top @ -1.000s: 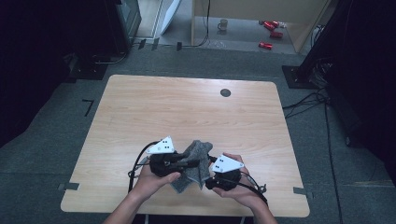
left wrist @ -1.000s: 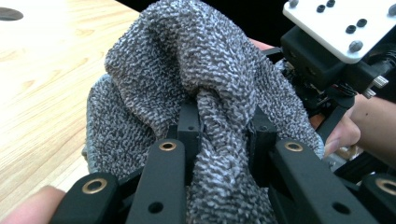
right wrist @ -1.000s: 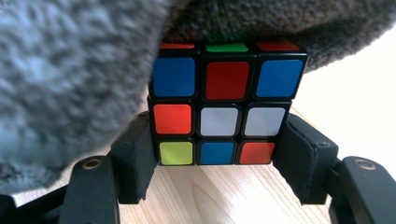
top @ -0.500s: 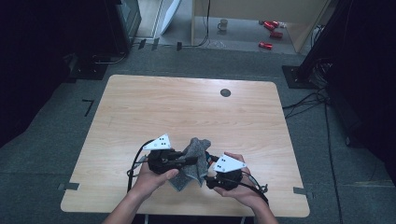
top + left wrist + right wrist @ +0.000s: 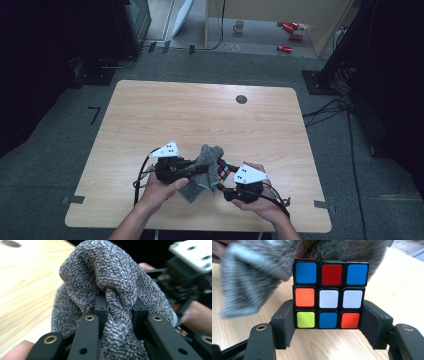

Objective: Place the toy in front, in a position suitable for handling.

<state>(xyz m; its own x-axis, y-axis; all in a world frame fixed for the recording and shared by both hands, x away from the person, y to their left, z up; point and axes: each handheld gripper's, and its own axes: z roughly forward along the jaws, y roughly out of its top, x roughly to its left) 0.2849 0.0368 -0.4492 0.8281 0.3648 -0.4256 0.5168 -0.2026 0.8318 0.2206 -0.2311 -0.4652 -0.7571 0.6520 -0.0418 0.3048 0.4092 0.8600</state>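
Cube and cloth, one hand-held gripper on each

Right hand-held gripper [image 5: 328, 326] clamps the puzzle cube [image 5: 329, 295] just above the surface [image 5: 200, 115]; the left hand-held gripper [image 5: 120, 312] pinches the grey cloth [image 5: 112, 285], which drapes over the cube's far side.

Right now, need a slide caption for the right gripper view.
Right gripper fingers clamp a scrambled Rubik's cube while a grey cloth drapes over its top.
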